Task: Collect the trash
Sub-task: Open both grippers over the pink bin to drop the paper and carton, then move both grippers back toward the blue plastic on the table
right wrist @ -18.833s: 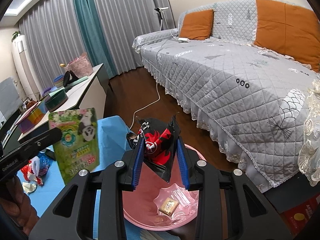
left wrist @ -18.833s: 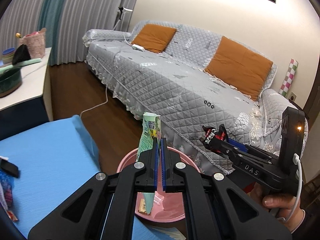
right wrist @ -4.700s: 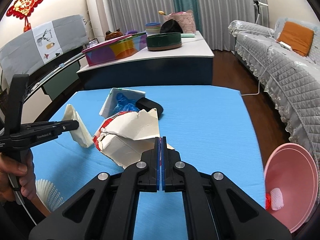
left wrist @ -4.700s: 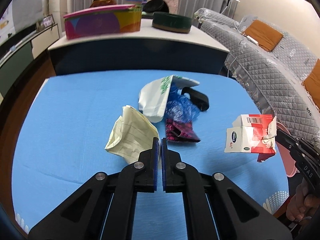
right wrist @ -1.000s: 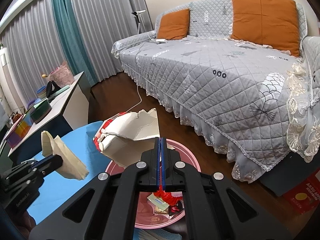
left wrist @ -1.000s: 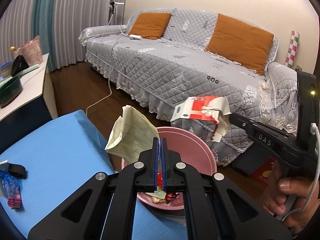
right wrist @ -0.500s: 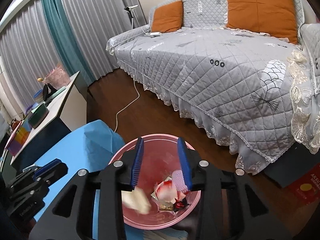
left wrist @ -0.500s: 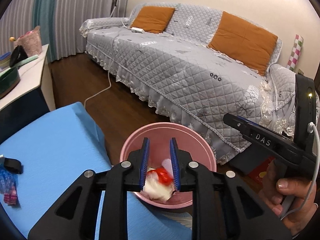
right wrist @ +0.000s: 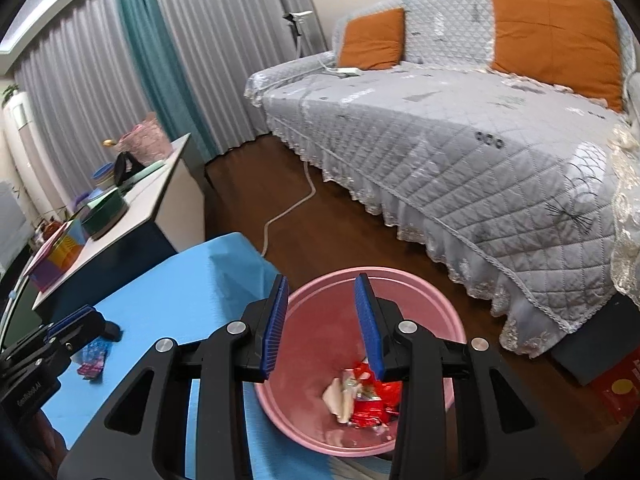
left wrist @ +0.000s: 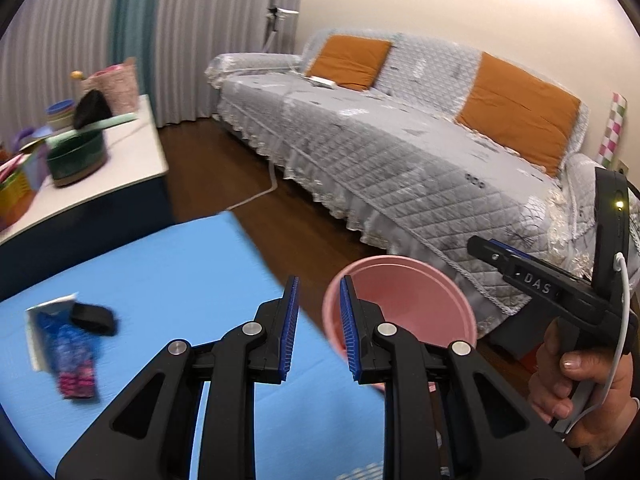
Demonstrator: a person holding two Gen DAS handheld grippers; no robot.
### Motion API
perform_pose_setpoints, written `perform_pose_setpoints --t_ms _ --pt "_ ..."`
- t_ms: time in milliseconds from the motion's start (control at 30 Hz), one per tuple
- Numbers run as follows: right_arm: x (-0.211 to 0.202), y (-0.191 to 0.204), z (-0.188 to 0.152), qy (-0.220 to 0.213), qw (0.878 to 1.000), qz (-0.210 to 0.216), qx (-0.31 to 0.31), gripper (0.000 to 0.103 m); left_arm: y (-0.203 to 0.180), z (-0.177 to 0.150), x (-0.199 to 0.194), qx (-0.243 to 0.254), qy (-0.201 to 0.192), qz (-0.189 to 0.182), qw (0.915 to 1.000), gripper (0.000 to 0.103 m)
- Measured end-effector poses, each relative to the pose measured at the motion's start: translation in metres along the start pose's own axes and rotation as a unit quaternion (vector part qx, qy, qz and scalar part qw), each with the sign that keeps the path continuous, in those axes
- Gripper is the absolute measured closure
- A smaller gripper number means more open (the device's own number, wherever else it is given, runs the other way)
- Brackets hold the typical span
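While poised by the pink bin (right wrist: 436, 300) of crumpled wrappers (right wrist: 360, 396), left gripper (left wrist: 318, 330) and right gripper (right wrist: 322, 326) both parted, nothing between; more litter (left wrist: 68, 344) on the blue table (left wrist: 180, 272).

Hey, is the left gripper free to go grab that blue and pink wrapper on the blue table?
Probably yes. The left gripper is open and empty, and the blue and pink wrapper lies exposed on the blue table with bare cloth between them. Only a black object sits beside it.
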State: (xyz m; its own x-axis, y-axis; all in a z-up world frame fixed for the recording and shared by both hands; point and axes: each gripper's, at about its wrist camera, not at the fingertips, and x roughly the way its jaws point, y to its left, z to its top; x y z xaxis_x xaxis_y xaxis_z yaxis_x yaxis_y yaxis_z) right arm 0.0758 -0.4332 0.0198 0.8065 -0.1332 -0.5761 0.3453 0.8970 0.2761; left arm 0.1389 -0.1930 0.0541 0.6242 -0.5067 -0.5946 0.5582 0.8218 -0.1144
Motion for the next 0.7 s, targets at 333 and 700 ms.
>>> perform_pose_setpoints --t_ms 333,700 --pt "0.006 0.07 -0.015 0.002 0.998 0.05 -0.046 0.068 0.087 -0.018 -0.051 -0.065 -0.028 0.064 0.9954 0.082" --pt "0.022 0.146 -0.034 0.016 0.988 0.126 -0.084 0.09 0.167 -0.042 -0.09 -0.122 -0.031 0.138 0.9824 0.082"
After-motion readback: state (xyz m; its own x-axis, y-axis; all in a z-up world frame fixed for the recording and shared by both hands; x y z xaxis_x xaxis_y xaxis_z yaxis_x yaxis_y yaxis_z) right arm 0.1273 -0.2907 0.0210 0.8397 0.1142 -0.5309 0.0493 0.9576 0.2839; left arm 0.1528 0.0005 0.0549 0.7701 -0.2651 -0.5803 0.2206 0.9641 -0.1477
